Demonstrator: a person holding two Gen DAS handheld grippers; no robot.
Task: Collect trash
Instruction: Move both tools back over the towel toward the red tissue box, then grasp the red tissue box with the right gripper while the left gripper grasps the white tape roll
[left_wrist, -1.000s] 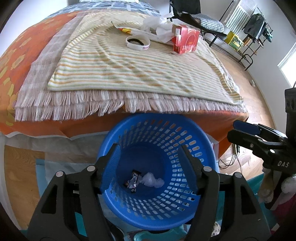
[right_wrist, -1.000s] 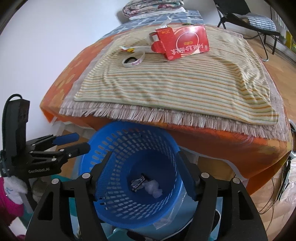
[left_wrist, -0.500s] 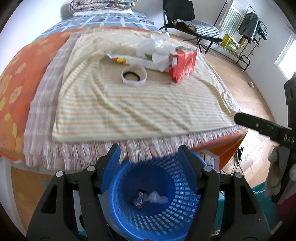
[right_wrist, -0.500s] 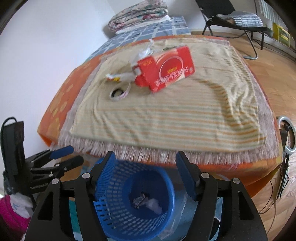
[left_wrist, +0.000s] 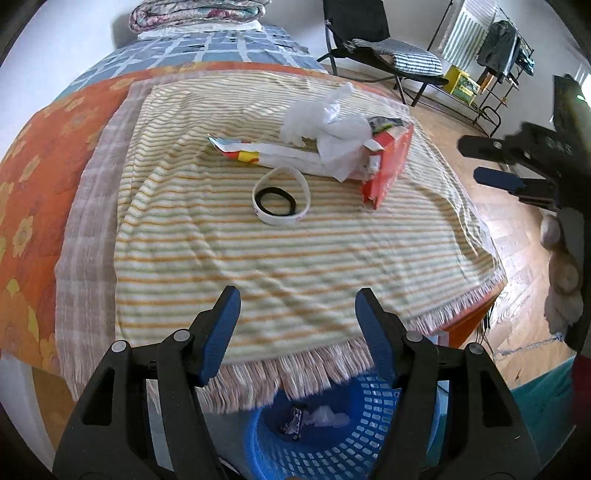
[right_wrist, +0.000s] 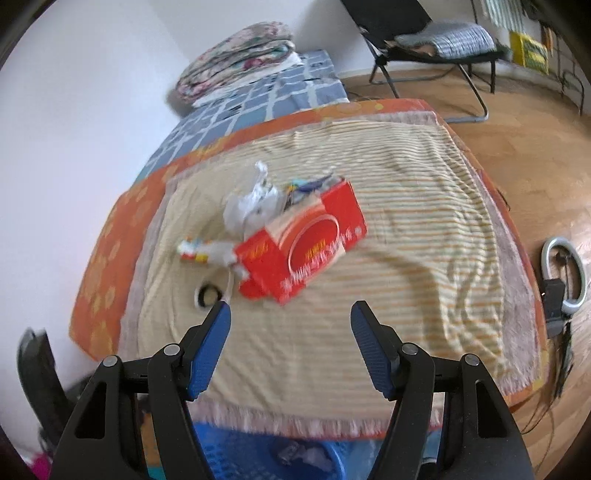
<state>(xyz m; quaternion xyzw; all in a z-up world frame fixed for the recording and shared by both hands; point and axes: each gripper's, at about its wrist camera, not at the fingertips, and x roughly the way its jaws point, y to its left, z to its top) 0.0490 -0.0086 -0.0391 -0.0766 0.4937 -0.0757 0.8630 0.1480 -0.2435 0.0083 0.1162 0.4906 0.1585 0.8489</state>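
Observation:
On the striped blanket (left_wrist: 295, 251) lie a red carton (left_wrist: 388, 166), crumpled white paper (left_wrist: 328, 122), a long white wrapper (left_wrist: 266, 151) and a white tape ring (left_wrist: 280, 201). They also show in the right wrist view: red carton (right_wrist: 306, 247), white paper (right_wrist: 251, 206), tape ring (right_wrist: 208, 295). A blue basket (left_wrist: 332, 435) with a dark wrapper and white wad stands below the bed edge. My left gripper (left_wrist: 297, 306) is open and empty above the blanket's near edge. My right gripper (right_wrist: 290, 321) is open and empty, just short of the carton.
The bed has an orange flowered cover (left_wrist: 33, 184) and folded bedding (right_wrist: 236, 59) at its head. A black folding chair (left_wrist: 380, 48) and a clothes rack (left_wrist: 495, 44) stand on the wooden floor beyond. A ring light (right_wrist: 563, 273) lies on the floor at right.
Both grippers have risen from over the blue basket and moved forward over the bed toward the trash. Both stay open and empty.

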